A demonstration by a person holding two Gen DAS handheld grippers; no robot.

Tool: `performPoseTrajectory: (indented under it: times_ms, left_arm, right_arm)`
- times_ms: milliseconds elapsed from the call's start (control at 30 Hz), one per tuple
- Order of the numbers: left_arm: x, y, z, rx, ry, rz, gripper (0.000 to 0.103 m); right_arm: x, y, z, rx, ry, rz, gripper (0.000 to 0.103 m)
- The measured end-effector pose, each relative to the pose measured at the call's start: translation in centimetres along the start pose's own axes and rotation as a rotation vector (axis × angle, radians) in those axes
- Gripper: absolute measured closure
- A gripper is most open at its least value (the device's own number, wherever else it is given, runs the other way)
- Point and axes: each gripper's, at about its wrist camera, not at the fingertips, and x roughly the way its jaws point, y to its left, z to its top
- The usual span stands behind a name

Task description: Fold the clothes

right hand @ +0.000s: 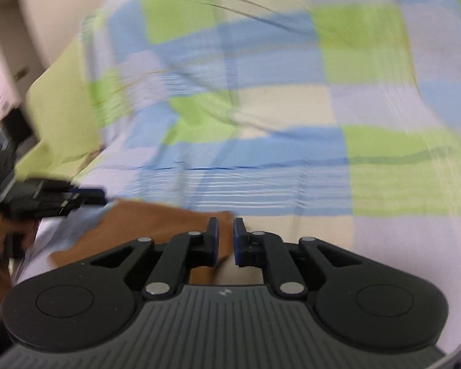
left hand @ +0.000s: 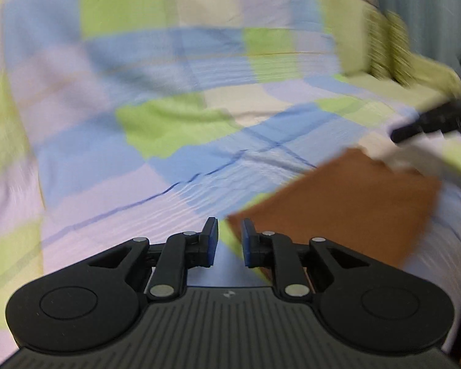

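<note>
Motion-blurred checked sheet and brown garment, edges indistinct.

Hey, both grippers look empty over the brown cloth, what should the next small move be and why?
Probably bring the left gripper down onto the near corner of the brown cloth and close. Both it and the right gripper are open with nothing between the pads, and the cloth lies flat on the checked bedsheet.

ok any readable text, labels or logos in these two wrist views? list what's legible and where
No readable words or numbers in either view.
Left gripper: small pale emblem on the ribbed body, a logo mark, not letters.
Right gripper: same small emblem, no letters.
Checked bedsheet and brown garment: no print visible, both motion-blurred.
</note>
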Motion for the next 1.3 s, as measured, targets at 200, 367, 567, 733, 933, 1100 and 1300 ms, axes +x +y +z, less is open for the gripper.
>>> performPoseTrajectory:
  times_ms: [200, 367, 567, 733, 933, 1100, 1300]
  left_arm:
    - [-3.3, -8.3, -0.6, 0.368, -0.008, -0.022, 0.053]
    - [-0.3, -12.5, -0.5, 0.530, 0.017, 0.042, 0.053]
    - [2.1, -11.7, 1.0, 0.431, 0.057, 0.003, 0.084]
    - [0.3, -13.0, 2.3, 0.381, 0.027, -0.095, 0.086]
    - [-0.2, -17.2, 3.7, 0.366, 0.005, -0.193, 0.074]
    - [-2.4, -16.5, 2.5, 0.332, -0.020, -0.192, 0.067]
    - [-5.9, -12.4, 0.1, 0.222, -0.012, -0.052, 0.066]
  right_arm:
    - [-2.4, 9.0, -3.8, -0.471, 0.095, -0.103, 0.073]
    - [-0.9, 11.4, -6.2, -0.765, 0.162, -0.196, 0.073]
    - [1.4, 11.6, -6.3, -0.926, 0.187, -0.206, 0.100]
    - [-0.4, 11.1, -5.9, -0.984, 0.201, -0.186, 0.101]
    - [-3.7, 8.5, -6.4, -1.030, 0.237, -0.204, 0.100]
    - [-5.5, 7.8, -7.5, -0.986, 0.271, -0.278, 0.094]
    - [-9.8, 12.6, -8.1, -0.852, 0.096, -0.252, 0.086]
